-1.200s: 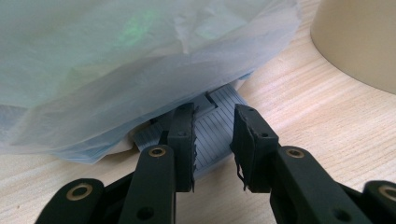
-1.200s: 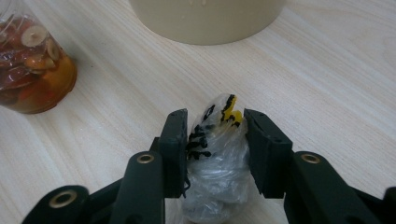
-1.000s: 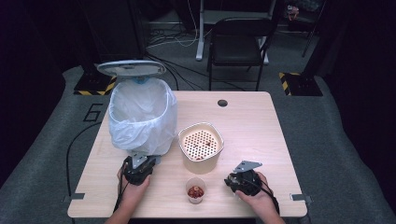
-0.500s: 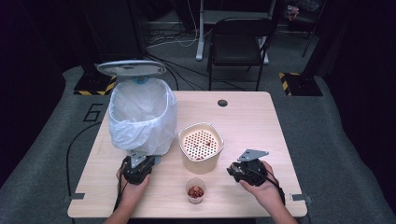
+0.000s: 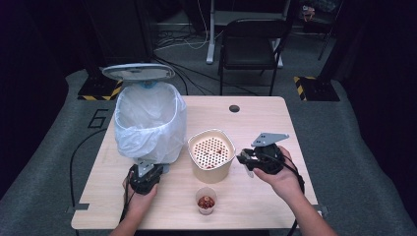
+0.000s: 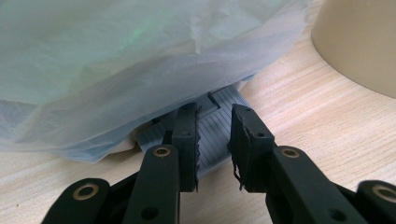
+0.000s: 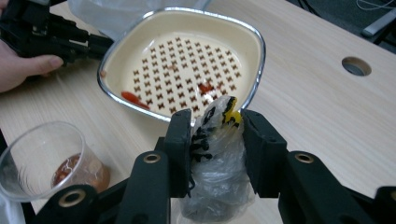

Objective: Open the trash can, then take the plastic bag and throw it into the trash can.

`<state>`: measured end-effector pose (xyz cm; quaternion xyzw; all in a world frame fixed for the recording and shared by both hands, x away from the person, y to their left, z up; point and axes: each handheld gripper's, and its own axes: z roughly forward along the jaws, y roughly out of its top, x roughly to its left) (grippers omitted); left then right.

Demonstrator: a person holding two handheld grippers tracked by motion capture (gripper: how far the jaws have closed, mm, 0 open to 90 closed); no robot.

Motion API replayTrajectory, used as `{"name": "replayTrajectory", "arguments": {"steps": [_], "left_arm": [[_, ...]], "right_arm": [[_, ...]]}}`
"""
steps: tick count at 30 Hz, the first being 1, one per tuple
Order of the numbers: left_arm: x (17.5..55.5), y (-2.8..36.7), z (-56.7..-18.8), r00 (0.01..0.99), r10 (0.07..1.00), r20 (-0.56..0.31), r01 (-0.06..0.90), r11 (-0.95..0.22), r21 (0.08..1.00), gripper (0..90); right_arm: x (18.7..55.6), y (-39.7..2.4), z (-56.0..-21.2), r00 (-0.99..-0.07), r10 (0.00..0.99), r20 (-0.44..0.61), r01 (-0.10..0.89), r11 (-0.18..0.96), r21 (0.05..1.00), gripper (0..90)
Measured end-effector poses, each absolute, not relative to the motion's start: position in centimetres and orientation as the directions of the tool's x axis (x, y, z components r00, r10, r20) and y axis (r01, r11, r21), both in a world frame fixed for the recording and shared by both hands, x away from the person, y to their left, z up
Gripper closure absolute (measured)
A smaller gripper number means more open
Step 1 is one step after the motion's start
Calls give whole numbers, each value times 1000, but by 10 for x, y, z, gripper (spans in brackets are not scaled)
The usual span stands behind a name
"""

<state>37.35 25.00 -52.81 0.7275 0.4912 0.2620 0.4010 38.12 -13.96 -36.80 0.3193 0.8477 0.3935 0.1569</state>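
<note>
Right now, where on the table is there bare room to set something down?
The far right, from the cable hole to the table edge, lies bare. It is crowded between bin, strainer bowl and cup.

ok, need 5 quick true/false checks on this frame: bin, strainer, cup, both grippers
1. The right gripper holds a crumpled clear plastic wrapper. True.
2. The white-bagged trash bin has its lid shut. False: the lid stands open.
3. The cream perforated strainer bowl is piled full. False: a few red scraps lie on the holes.
4. The small clear plastic cup with reddish bits sits on the table near the person. True.
5. The left gripper is lifted above the bin. False: it is low at the bin's base.
</note>
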Motion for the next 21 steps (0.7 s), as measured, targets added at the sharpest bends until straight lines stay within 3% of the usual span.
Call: {"name": "replayTrajectory", "arguments": {"steps": [9,21], "left_arm": [[373,250,-528,380,925,-12,504,-196,841,722],[373,250,-527,391,920,18,507,-231,831,721]], "right_arm": [[399,-118,-331,-778,628,-34,359,488,796,651],[422,-91,-310,-800,599,-20,331,469,819,652]]}}
